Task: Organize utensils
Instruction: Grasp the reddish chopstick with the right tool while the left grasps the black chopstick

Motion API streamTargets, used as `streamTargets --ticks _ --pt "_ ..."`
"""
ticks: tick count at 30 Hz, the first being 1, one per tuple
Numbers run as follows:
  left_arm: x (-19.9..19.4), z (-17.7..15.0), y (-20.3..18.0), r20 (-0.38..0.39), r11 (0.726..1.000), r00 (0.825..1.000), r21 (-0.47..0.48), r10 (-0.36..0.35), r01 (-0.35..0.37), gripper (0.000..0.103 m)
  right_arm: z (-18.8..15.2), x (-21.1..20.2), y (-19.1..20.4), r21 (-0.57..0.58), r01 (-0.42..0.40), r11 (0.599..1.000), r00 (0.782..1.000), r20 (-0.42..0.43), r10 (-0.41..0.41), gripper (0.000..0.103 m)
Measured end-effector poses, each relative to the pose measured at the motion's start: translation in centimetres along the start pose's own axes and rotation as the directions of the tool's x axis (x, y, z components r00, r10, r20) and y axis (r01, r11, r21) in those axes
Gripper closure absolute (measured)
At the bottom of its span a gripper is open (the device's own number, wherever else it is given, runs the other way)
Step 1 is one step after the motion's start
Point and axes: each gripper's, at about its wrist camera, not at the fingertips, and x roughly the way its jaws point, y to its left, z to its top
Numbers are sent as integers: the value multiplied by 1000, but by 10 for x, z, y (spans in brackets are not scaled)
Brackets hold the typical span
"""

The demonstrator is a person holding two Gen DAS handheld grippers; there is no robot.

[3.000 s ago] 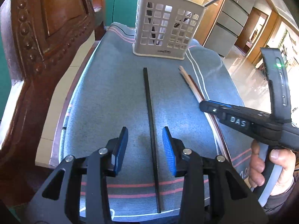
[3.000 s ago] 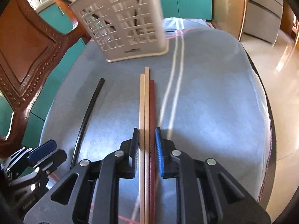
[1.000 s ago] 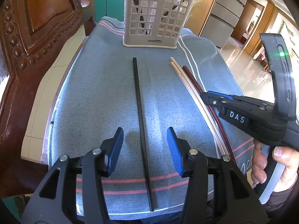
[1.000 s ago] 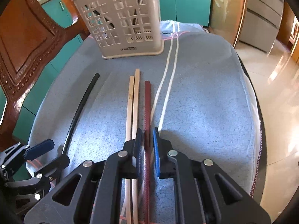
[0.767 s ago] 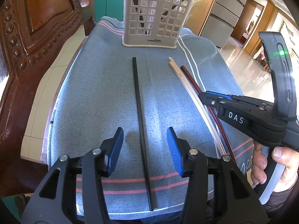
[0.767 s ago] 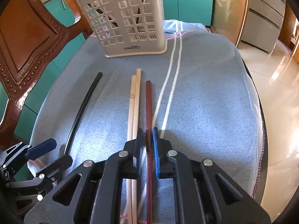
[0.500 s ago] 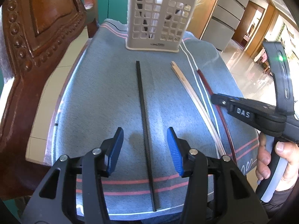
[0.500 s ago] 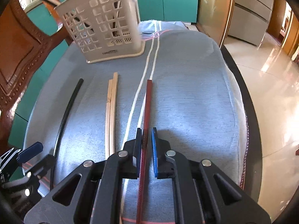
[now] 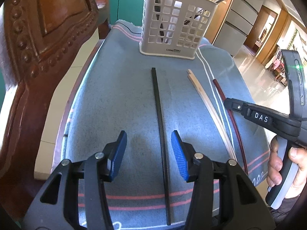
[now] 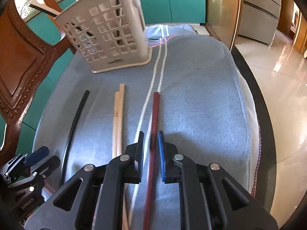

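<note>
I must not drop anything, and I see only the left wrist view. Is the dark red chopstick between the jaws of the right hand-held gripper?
Observer: Yes, the dark red chopstick runs between the jaws of the right hand-held gripper, which have just been opening.
Operator: Do both pads press it?
Observer: No, I see a gap on the left pad's side.
Operator: Is there table beyond the cloth on the right?
Observer: Yes, a dark table rim shows past the cloth.
</note>
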Motion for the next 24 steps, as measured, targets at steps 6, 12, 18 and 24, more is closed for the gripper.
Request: streamTargets --ticks 6,12,18,24 --pt "24 41 -4 -11 1000 1000 7 18 -18 54 1 4 7 -43 17 999 1000 8 -16 84" --pt "61 65 -9 -80 996 993 27 91 -89 54 1 6 12 -85 31 996 999 23 -29 81" --pt "66 67 -18 -89 989 986 72 139 -133 53 4 9 16 -122 64 990 997 41 -59 81" --pt "69 67 -19 -88 988 986 80 140 -134 52 4 12 19 -140 84 987 996 53 -78 78"
